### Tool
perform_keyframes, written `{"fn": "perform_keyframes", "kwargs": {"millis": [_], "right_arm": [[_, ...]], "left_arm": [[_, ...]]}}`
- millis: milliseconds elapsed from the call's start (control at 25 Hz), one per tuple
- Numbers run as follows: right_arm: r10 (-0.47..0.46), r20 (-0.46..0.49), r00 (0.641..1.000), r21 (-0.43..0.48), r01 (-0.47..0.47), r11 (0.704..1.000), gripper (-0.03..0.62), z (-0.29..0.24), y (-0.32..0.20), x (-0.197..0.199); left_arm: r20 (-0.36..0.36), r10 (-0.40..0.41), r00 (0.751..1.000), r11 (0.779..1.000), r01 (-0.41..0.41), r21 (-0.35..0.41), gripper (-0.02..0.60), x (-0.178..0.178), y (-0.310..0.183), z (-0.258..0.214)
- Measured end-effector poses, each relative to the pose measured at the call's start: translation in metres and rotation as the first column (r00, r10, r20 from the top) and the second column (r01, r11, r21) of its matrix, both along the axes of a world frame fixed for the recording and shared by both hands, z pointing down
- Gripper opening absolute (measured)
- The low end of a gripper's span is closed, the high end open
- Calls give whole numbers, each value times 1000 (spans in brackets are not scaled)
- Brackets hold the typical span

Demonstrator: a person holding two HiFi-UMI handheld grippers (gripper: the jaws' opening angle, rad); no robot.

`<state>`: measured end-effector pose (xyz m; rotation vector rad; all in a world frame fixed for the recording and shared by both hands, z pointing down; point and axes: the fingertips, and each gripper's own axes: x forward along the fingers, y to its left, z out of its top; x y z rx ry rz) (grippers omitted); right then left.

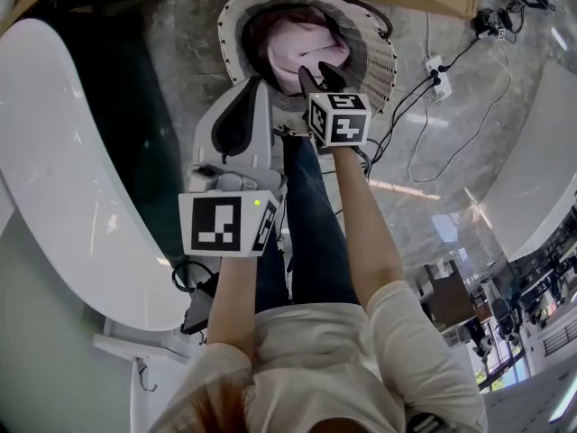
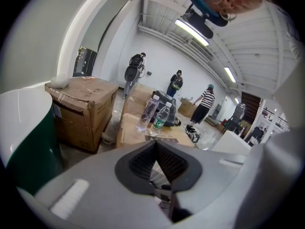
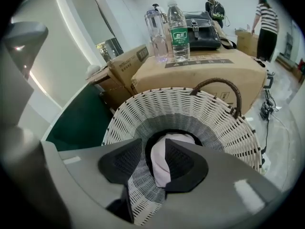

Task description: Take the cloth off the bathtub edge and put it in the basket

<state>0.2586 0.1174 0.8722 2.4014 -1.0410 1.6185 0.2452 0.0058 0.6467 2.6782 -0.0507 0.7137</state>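
Above round white wicker basket (image 1: 383, 61): right gripper (image 1: 320, 75) jaws narrowly apart over crumpled soft pink cloth (image 1: 293, 48) inside; left gripper (image 1: 255, 83) jaws together, empty.

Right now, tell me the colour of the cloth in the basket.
Pale pink; the cloth shows best in the head view.

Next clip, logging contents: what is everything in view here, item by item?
basket: one, white wicker, floor ahead
cloth: one, pink, inside the basket
bathtub: one, white with green side, left
cardboard boxes: several, brown, behind the basket
bottles: two, clear, on a box
bag: one, black, beside the bottles
power strip: one, white, floor at right
people: a few, far background
left gripper: one, grey, shut, empty
right gripper: one, grey, open, over the basket, cloth between its jaws
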Motion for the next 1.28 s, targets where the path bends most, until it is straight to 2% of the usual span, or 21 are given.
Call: {"fn": "perform_keyframes", "kwargs": {"millis": [280,480,960,1280], "right_arm": [[-11,3,1000,16,11,1000,127,-4,-4,-1],[-1,-11,1000,-9,1,1000,127,-5,1,-1],[23,-52,998,25,-22,999,123,-23,0,14],[53,-102,993,26,-51,998,30,-39,6,23]], "left_arm": [[-1,1,1000,1000,-1,-1,49,0,1,-2],[-3,1,1000,1000,-1,0,49,0,1,-2],[-16,-1,1000,1000,1,7,49,2,0,-9],[-31,-5,1000,1000,5,8,49,7,-3,-18]]}}
